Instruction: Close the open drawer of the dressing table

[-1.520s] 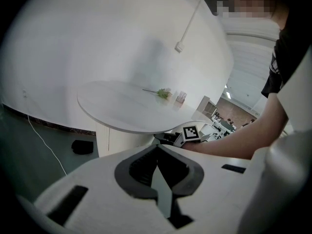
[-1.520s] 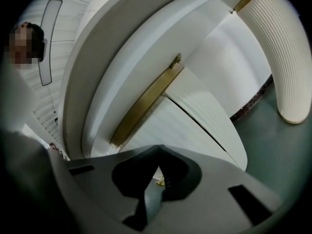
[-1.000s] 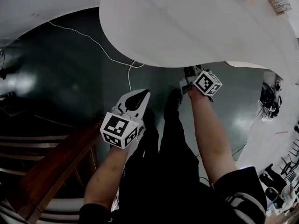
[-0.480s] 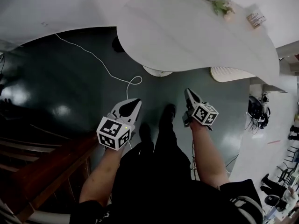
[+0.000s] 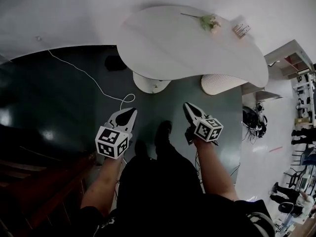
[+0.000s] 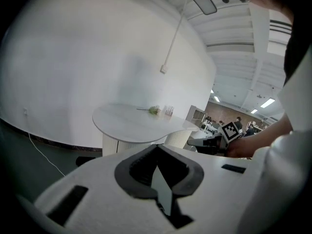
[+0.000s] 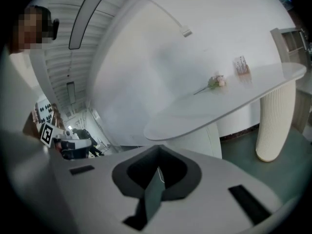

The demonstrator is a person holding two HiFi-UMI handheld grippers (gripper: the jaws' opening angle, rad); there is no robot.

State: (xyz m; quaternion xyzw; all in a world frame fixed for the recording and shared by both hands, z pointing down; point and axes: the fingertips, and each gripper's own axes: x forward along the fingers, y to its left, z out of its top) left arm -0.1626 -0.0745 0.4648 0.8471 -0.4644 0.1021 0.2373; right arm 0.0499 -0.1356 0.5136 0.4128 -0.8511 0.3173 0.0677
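Note:
The white dressing table stands ahead of me, seen from above with its curved top; no open drawer shows in any view. A flower and a small card stand lie on it. My left gripper hangs over the dark floor, short of the table, jaws shut and empty. My right gripper is also shut and empty, just short of the table's near edge. In the left gripper view the shut jaws point at the table. The right gripper faces the table from the side.
A white cable trails over the dark green floor. Two white pedestals, one smooth and one ribbed, hold the table up. Dark wooden furniture stands at lower left. Shelving and clutter lie to the right.
I have stepped back from the table: its top has shrunk toward the upper part of the view. The right gripper has come away from the table's edge; both stay shut.

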